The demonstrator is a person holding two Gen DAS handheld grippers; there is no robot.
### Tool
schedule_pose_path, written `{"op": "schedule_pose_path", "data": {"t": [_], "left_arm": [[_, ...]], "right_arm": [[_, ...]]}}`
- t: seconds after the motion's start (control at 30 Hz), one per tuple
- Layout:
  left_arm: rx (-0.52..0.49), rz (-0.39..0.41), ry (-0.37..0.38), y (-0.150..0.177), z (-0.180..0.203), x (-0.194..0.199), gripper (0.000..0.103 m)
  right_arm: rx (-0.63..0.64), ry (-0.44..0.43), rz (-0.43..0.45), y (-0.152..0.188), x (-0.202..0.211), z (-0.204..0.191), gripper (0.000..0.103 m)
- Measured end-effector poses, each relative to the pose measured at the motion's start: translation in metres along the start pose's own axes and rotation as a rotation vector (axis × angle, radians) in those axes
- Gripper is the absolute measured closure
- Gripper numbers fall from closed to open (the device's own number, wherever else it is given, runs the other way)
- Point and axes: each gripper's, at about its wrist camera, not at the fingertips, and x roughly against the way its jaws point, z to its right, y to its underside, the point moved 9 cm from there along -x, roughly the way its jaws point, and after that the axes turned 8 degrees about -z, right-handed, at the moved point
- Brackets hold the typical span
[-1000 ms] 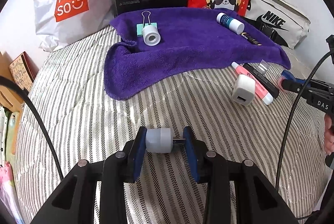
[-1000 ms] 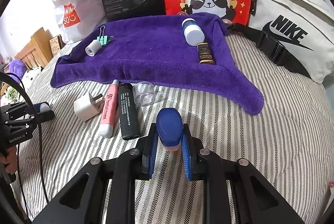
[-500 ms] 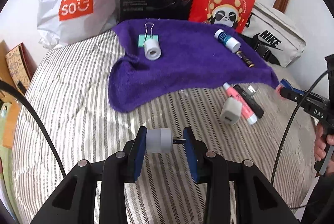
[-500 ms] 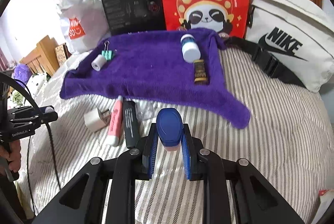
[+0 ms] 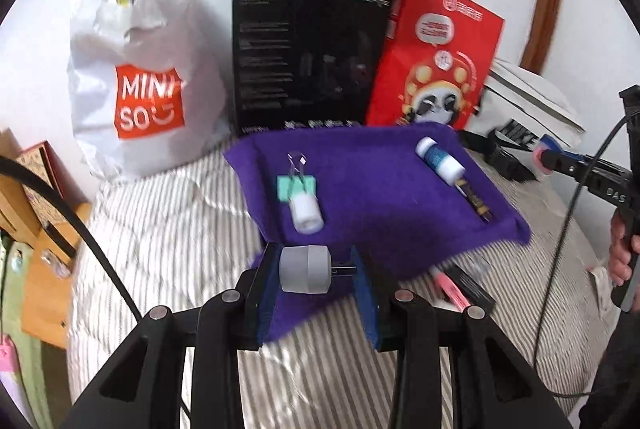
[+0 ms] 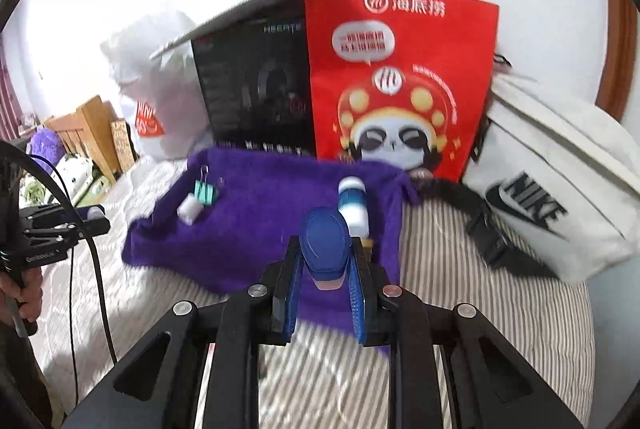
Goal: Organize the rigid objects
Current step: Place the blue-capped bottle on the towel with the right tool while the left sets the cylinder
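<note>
Lift: your left tool grips plug | right tool grips blue-capped bottle | both now raised over purple towel, ready to place.

A fluffy purple cloth towel lies mid-frame on a striped woven bedspread. At upper left stands a crinkled, glossy plastic bag; beside it a matt black cardboard box and a smooth red paper bag. The adapter at lower centre looks like matt grey plastic.
</note>
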Motion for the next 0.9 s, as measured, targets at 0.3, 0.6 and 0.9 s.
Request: {"op": "schedule_pose_path", "data": {"t": [0.3,0.6,0.9], "left_arm": [[0.064,-0.016,0.087,-0.022,-0.009,-0.042,0.069],[0.043,-0.052,0.106,-0.016,-0.003,-0.073,0.069],[0.043,-0.087,0.097,-0.008,-0.005,-0.086,0.069]], "right_arm": [[-0.036,-0.069,-0.032,-0.013,-0.051,0.002,0.081],[-0.035,-0.051,-0.063,-0.009,-0.081,0.009,0.081],[-0.007,-0.057,-0.135,-0.040,-0.107,0.004,0.081]]}}
